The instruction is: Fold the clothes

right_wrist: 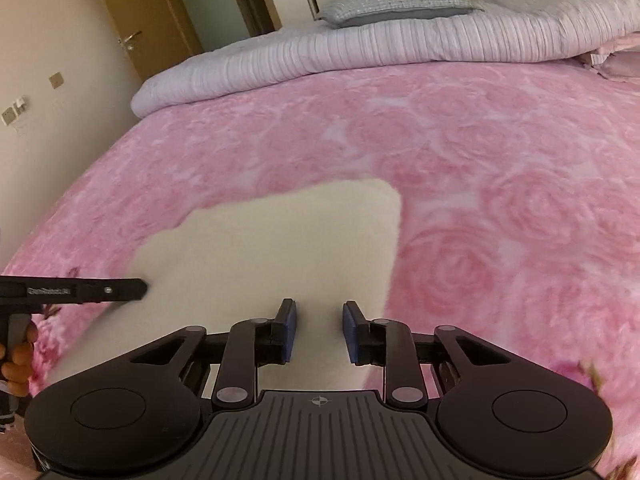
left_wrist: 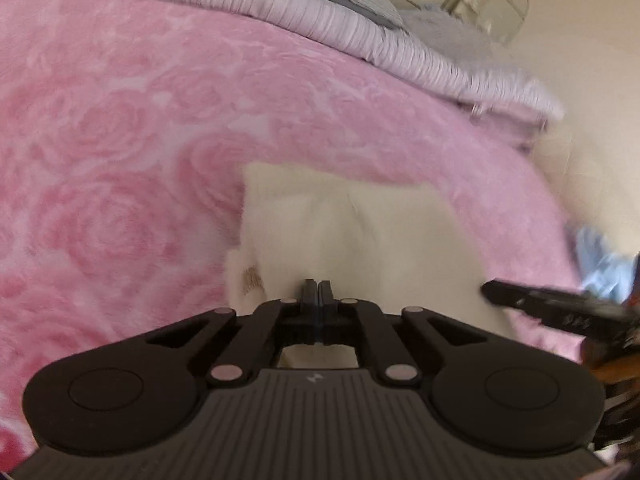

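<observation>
Left wrist, left gripper (left_wrist: 317, 286) closed, cream garment (left_wrist: 360, 232)

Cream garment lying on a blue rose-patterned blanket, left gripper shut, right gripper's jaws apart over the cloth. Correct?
Not quite: the blanket is pink, as both wrist views show. The rest stands: cream garment on it, left gripper shut, right gripper with jaws apart over the cloth.

I count one cream garment (right_wrist: 280, 248) lying on one pink rose-patterned blanket (right_wrist: 480, 152), one rolled lilac quilt (right_wrist: 360, 48), one checked pillow (right_wrist: 392, 2), and one door (right_wrist: 140, 12). I have two grippers: left gripper (left_wrist: 317, 288), right gripper (right_wrist: 318, 330).
</observation>
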The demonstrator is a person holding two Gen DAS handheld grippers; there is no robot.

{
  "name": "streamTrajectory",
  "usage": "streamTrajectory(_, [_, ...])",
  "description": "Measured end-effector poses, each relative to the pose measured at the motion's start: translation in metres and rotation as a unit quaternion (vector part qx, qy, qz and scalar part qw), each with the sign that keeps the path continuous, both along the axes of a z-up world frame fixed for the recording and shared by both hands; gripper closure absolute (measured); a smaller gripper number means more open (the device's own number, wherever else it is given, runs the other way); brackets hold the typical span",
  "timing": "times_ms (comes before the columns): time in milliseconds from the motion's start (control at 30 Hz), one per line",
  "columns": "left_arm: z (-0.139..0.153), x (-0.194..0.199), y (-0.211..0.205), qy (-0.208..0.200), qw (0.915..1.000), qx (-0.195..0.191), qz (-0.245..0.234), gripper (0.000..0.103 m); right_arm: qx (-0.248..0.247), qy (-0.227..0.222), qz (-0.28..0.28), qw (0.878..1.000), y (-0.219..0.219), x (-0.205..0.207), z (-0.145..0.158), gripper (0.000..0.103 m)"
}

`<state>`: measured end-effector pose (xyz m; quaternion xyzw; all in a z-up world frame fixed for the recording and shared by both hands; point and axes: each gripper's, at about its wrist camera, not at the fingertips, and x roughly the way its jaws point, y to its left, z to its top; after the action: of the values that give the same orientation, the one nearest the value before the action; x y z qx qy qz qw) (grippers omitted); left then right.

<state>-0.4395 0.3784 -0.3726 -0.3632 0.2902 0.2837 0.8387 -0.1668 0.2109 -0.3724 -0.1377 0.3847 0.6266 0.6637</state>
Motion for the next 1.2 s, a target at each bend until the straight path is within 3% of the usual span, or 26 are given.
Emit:
streamTrajectory(33, [0.001, -0.003, 0.005, -0.011, 0.9998, -0.015, 0.007, 0.101, 0.008, -0.001, 0.001, 1.0, 0.002, 0.005, 0.003, 0.078])
streamTrajectory(133, [0.016, 0.008, 0.01, -0.018, 0.9998, 0.007, -0.001, 0.095, 0.03, -0.015, 0.01, 0.999, 0.017, 0.018, 0.01, 0.078])
streamTrajectory(267, [0.023, 0.048, 0.018, -0.017, 0.9983, 0.031, -0.047, 0.095, 0.037, -0.023, 0.058, 0.997, 0.058, 0.025, 0.006, 0.079])
streamTrajectory(367, [0.007, 0.076, 0.028, 0.03, 0.9961, 0.053, -0.064, 0.093, 0.023, -0.037, 0.097, 0.994, 0.087, 0.022, -0.01, 0.079])
streamTrajectory(433, [-0.004, 0.095, 0.034, 0.06, 0.9931, 0.068, -0.074, 0.1, 0.012, -0.049, 0.097, 0.994, 0.102, 0.021, -0.021, 0.079])
streamTrajectory(600, [-0.015, 0.074, 0.044, 0.006, 0.9985, 0.028, -0.046, 0.1, 0.016, -0.031, 0.046, 0.998, 0.108, 0.045, -0.034, 0.079])
streamTrajectory(767, [0.012, 0.047, 0.033, 0.034, 0.9958, 0.085, -0.006, 0.098, 0.013, -0.005, -0.014, 1.0, 0.075, 0.065, -0.02, 0.079])
streamTrajectory(900, [0.03, 0.004, 0.021, -0.001, 0.9977, 0.064, 0.022, 0.098, 0.04, 0.046, -0.004, 0.998, 0.021, 0.063, 0.008, 0.079])
streamTrajectory(1067, [0.043, -0.022, -0.031, -0.018, 0.9985, 0.052, 0.009, 0.098, 0.05, 0.048, 0.012, 0.998, -0.046, 0.005, 0.029, 0.079])
streamTrajectory(1200, [0.035, -0.03, -0.075, 0.025, 0.9988, 0.041, 0.013, 0.09, 0.031, 0.03, 0.006, 0.999, -0.078, -0.04, 0.026, 0.079])
